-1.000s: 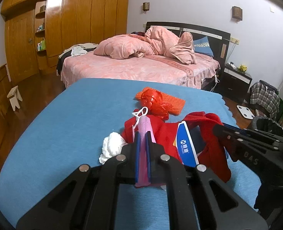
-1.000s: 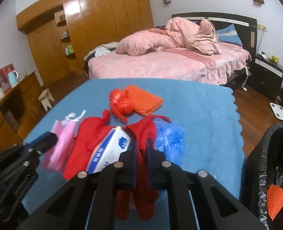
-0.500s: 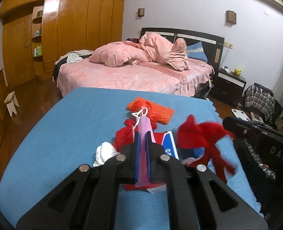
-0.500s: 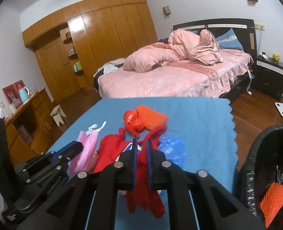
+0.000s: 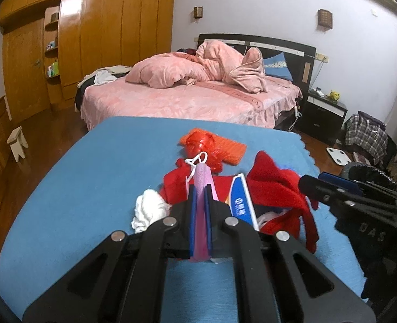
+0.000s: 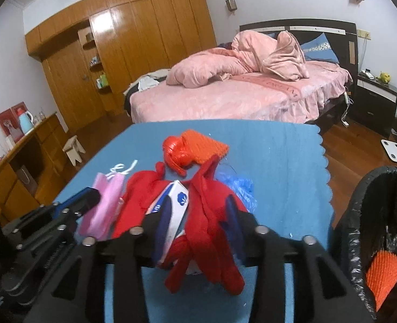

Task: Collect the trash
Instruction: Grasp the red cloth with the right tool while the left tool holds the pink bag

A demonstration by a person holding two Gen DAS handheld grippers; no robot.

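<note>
Trash lies in a loose heap on the blue-covered counter (image 5: 85, 177): a pink face mask (image 5: 202, 188), a red cloth (image 6: 206, 215), a white and blue box (image 6: 175, 204), a white crumpled tissue (image 5: 148, 210), a blue plastic bag (image 6: 240, 188), and farther back a red plastic bag (image 6: 178, 152) touching an orange mesh piece (image 6: 206, 142).

The left tool (image 5: 201, 215) is clamped on the pink face mask, which stands up between its blue pads with its white ear loops at the top.

The right tool (image 6: 195, 223) has its fingers spread apart on either side of the red cloth, which hangs between them and drapes down over the counter's near edge. The white and blue box sits just beside the left finger, tilted and partly wrapped by the cloth.

To the right of the counter stands a bin lined with a black bag (image 6: 360, 210), with another orange mesh piece (image 6: 384, 271) inside it.
</note>
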